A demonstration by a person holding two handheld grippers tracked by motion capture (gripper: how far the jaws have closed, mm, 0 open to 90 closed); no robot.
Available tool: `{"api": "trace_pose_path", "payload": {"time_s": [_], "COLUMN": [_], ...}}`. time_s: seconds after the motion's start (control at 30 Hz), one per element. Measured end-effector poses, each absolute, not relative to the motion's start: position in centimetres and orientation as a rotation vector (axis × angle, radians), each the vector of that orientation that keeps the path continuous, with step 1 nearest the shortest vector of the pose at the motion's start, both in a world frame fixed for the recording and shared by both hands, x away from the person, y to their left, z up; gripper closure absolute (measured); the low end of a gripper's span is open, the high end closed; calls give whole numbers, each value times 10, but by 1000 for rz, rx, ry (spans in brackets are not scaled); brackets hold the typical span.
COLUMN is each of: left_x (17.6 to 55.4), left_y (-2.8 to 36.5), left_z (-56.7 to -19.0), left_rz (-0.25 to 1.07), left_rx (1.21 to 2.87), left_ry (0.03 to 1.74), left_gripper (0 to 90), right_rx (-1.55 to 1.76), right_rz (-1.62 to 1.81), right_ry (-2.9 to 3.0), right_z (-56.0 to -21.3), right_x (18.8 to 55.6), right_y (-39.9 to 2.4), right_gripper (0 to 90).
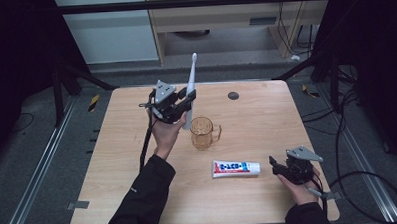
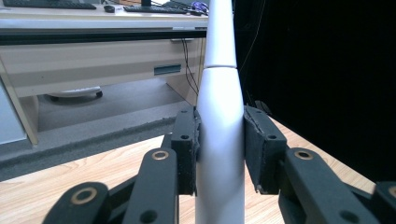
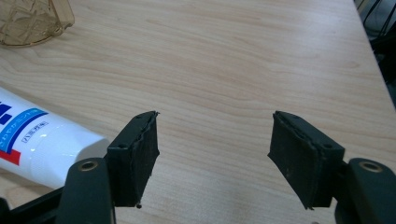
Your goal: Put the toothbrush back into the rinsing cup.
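Two tongs, left tongs (image 1: 188,98) clamping upright toothbrush (image 1: 191,77), right tongs (image 1: 273,163) wide by toothpaste tube (image 1: 236,167).

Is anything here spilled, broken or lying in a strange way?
Nothing stands out. The toothpaste tube lies flat on the table, the cup stands upright, and the left gripper holds the toothbrush upright.
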State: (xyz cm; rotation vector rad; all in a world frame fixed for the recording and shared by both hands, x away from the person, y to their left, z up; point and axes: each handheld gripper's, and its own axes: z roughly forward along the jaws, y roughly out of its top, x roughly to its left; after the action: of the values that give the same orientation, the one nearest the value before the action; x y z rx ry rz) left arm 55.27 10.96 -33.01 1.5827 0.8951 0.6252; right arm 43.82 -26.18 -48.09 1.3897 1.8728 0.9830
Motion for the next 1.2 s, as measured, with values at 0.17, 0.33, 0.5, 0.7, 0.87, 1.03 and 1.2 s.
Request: {"api": "trace_pose_path", "payload": {"time_s": [0.17, 0.33, 0.5, 0.7, 0.87, 1.03, 1.2], "left_x": [556, 560, 565, 573, 576, 577, 578], "left_y": [103, 93, 87, 82, 79, 76, 77], "left_z": [-332, -334, -339, -348, -353, -358, -364], "left_rz": [625, 622, 606, 586, 581, 595, 595], "left_rx": [1575, 1563, 1560, 1567, 1578, 1592, 1591], "left_ry": [886, 876, 873, 894, 889, 860, 864], "left_gripper": [667, 666, 666, 666, 667, 666, 666], "right_rx": [1397, 1392, 1390, 1392, 1387, 1381, 1373], "right_rz": [992, 1001, 1003, 997, 998, 994, 993], "right_ry": [1887, 1876, 1874, 1874, 1869, 1868, 1870], "right_z": [-480, -480, -481, -483, -483, -483, -483], "right_x": [438, 438, 438, 439, 438, 438, 438], "right_y": [-262, -262, -263, -263, -264, -263, -263], "right_gripper": [344, 341, 336, 323, 317, 316, 315]}}
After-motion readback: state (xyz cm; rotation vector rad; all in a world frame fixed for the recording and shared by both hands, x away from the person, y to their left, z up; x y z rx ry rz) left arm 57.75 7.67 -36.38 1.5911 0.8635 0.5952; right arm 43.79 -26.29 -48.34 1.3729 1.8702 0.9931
